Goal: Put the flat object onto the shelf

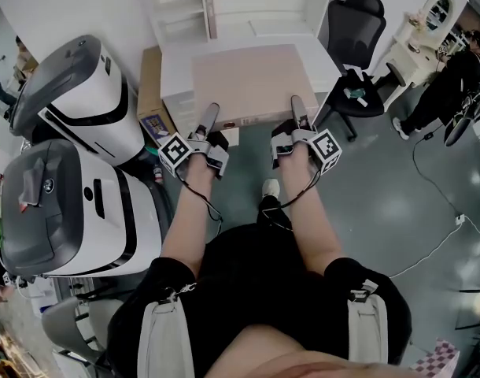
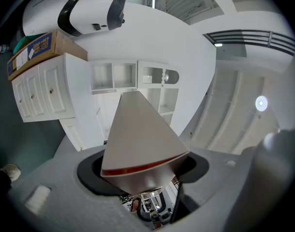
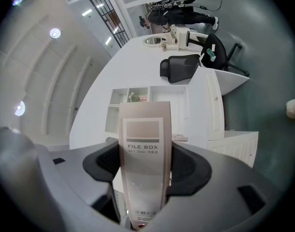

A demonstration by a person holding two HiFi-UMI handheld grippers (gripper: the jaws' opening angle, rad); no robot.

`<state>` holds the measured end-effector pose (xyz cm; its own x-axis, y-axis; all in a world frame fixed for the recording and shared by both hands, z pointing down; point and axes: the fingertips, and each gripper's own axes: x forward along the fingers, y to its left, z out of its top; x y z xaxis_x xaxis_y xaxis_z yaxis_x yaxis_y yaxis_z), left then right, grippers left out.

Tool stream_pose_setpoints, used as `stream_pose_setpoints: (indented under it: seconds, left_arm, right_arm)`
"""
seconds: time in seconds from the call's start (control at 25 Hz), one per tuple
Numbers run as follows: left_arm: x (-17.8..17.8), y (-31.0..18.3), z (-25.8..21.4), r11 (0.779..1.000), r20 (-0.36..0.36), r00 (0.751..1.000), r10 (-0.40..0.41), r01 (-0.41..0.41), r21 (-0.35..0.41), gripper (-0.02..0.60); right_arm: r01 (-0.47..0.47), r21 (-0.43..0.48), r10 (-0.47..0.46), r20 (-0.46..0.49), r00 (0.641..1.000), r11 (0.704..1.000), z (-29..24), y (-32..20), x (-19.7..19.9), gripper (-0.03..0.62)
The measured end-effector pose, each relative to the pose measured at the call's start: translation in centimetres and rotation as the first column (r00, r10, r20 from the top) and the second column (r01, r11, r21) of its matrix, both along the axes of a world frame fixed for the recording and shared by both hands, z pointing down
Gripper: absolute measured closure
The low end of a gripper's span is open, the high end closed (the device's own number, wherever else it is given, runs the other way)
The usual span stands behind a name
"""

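Our bare forearms and black shirt, crossed by two pale grey webbing straps (image 1: 165,337), fill the bottom of the head view. Each hand carries a grey moulded-plastic tool topped by a cube (image 1: 175,150) of black-and-white square markers. We see the left tool (image 1: 212,115) and the right tool (image 1: 298,105) both clamped on the near edge of the flat, pale pinkish-tan card file box (image 1: 252,81), one toward each corner. They hold it roughly level ahead of us.

In the left gripper view the box sits corner-on between the dark rubbery pads (image 2: 89,178). Its broad face is matte, with a thin orange-red line along the near edge. In the right gripper view the pads pinch its narrow spine, which bears a paler, glossier label: a tan rectangle, a dark bar, then "FILE BOX" in capitals. The smaller line beneath is too fine for us to read.

From above, the box covers most of the white bench (image 1: 177,69) with panelled doors; whether it rests there or hangs over it we cannot tell. Behind stands the white shelf (image 1: 181,6) of open square compartments, and the box is in front of it, not yet on it. Beside the bench lies a brown cardboard carton (image 1: 151,85) with a blue printed label we cannot read.
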<state>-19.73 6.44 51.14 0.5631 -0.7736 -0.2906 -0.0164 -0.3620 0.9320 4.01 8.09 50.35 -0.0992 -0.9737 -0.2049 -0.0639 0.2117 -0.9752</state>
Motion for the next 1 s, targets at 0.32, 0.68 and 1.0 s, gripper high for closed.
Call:
stream_pose_setpoints:
  seconds: [0.32, 0.68, 1.0]
  left_arm:
    - [0.6, -4.7, -0.7, 1.000, 0.024, 1.000, 0.012, -0.012, 0.015, 0.267]
    - [3.7, -12.4, -1.2, 0.999, 0.037, 0.999, 0.023, -0.024, 0.023, 0.267]
    - [6.7, -22.1, -2.0, 1.000, 0.086, 0.996, -0.023, 0.022, 0.010, 0.267]
  right_arm:
    - [0.019, 0.018, -0.019, 0.003, 1.000, 1.000, -0.8, -4.8, 0.3, 0.318]
    - [0.030, 0.033, -0.030, -0.001, 1.000, 0.999, -0.6, -13.1, 3.2, 0.318]
    - [0.076, 0.031, -0.077, 0.033, 0.997, 0.997, -0.6, -24.0, 6.3, 0.318]
